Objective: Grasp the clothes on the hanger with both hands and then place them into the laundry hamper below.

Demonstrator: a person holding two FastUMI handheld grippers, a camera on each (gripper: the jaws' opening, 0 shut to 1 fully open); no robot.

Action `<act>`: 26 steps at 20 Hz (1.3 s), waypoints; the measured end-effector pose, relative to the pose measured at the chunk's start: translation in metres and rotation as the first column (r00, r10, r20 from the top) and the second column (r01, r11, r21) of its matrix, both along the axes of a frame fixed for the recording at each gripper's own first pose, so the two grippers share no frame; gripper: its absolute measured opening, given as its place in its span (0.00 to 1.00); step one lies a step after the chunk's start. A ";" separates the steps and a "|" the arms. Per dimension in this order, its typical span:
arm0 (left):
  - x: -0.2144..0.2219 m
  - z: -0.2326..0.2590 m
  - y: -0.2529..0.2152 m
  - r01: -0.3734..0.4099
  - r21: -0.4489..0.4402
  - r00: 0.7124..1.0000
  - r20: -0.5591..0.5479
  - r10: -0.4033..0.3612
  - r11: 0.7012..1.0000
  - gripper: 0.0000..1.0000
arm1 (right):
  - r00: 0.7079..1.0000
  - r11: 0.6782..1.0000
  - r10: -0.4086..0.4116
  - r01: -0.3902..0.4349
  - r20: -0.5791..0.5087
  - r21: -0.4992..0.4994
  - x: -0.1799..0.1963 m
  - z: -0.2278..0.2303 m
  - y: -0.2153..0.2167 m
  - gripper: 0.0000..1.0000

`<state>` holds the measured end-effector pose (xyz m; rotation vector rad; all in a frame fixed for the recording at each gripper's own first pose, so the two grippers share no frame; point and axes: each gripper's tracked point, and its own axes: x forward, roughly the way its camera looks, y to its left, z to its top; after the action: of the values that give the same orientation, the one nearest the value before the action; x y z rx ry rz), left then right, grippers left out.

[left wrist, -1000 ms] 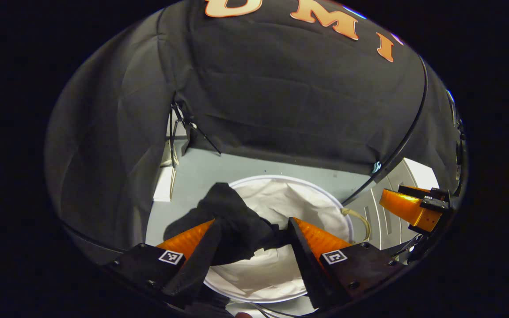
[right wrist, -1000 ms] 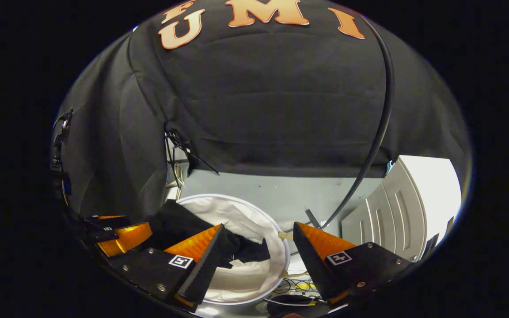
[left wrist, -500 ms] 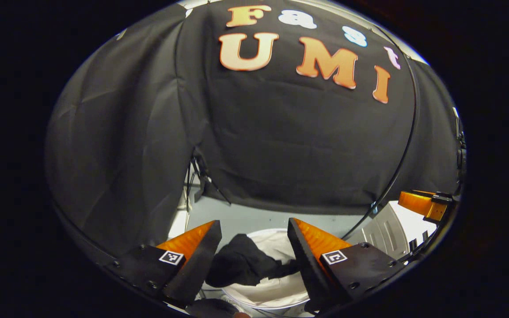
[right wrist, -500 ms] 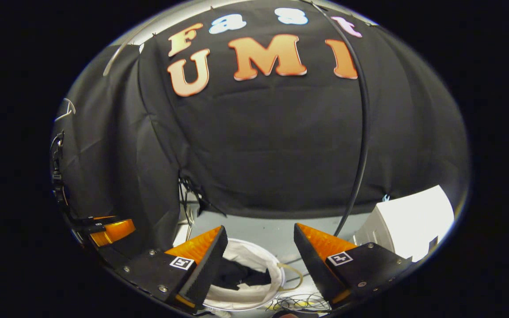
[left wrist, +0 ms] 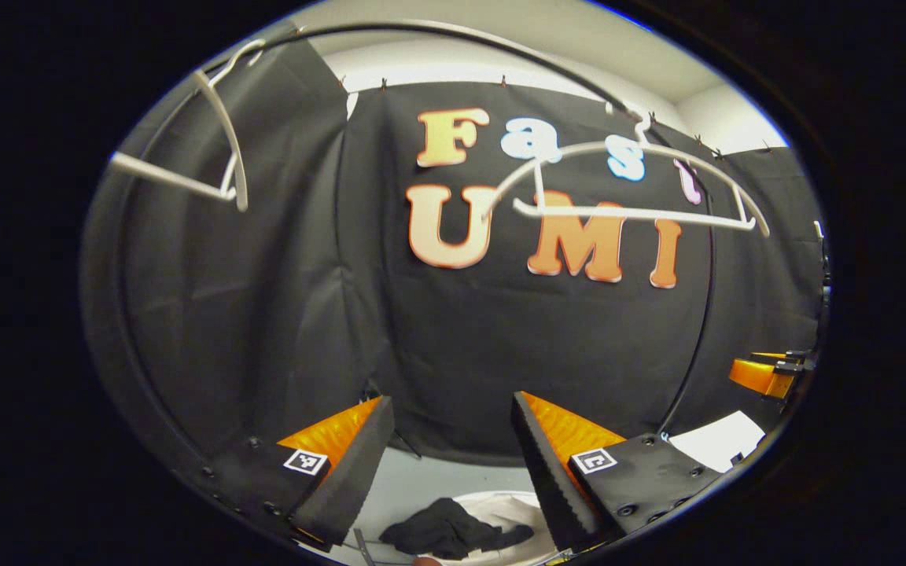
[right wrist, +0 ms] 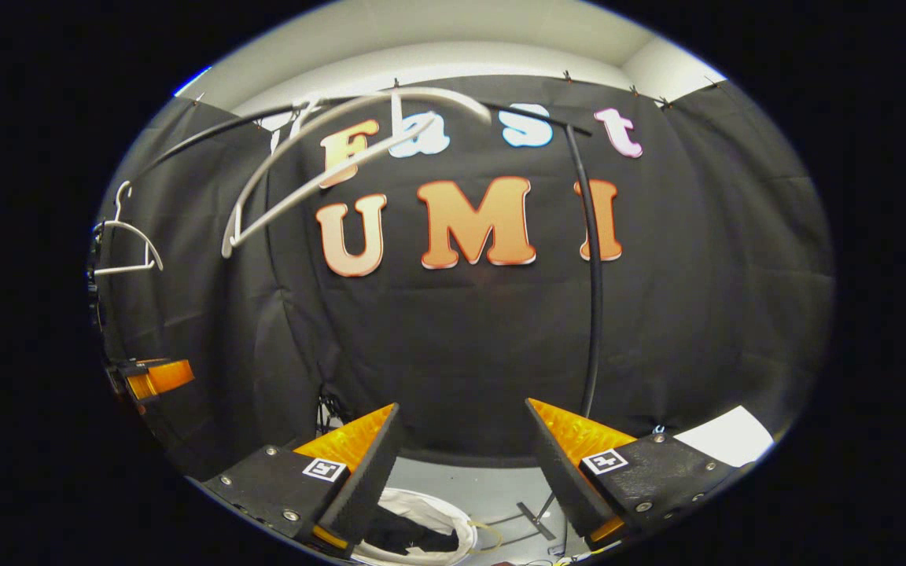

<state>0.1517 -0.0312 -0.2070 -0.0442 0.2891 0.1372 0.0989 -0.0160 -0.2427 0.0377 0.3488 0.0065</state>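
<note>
- In the left gripper view, a bare white hanger [left wrist: 221, 153] hangs at the far left from the dark curved rail [left wrist: 421, 35] overhead
- Low in the same view, the left gripper [left wrist: 453, 409] is held up with its jaws spread wide and nothing between them
- Below that gap, the dark clothes [left wrist: 453, 534] lie crumpled inside the white laundry hamper [left wrist: 512, 511] on the floor, well apart from the fingers
- Further right, a second bare white hanger [left wrist: 634, 196] hangs in front of the black cloth wall [left wrist: 264, 314]
- At the far right edge, a part of the right gripper [left wrist: 767, 373] peeks in, raised to about the same height
- In the right gripper view, the left gripper [right wrist: 150, 377] shows at the far left edge, under a small white hanger [right wrist: 124, 236]
- A larger white hanger [right wrist: 319, 157] swings tilted just right of it, blurred
- At the bottom, the right gripper [right wrist: 461, 428] is also wide open and holds nothing
- The hamper [right wrist: 429, 507] sits below its left finger [right wrist: 362, 475], with the dark clothes [right wrist: 406, 534] inside it
- A black upright pole [right wrist: 593, 299] stands right of centre
</note>
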 end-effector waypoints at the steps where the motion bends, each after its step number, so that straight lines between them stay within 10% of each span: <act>1: 0.001 0.021 0.001 -0.010 0.015 0.999 0.032 0.009 1.000 0.97 | 1.000 1.000 0.000 0.000 0.017 -0.007 0.000 0.014 -0.001 0.93; 13: 0.001 0.159 0.006 -0.035 0.096 0.981 0.194 0.016 0.995 0.93 | 0.975 0.997 -0.026 0.042 0.222 -0.066 -0.009 0.163 -0.025 0.97; 26: -0.009 0.182 0.009 -0.065 0.107 0.970 0.240 0.037 0.992 0.93 | 0.976 0.996 -0.024 0.042 0.216 -0.081 -0.024 0.170 -0.046 1.00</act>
<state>0.1423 -0.0218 -0.0253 0.0456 0.0406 0.1976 0.0749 -0.0616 -0.0725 -0.0416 0.1313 -0.0374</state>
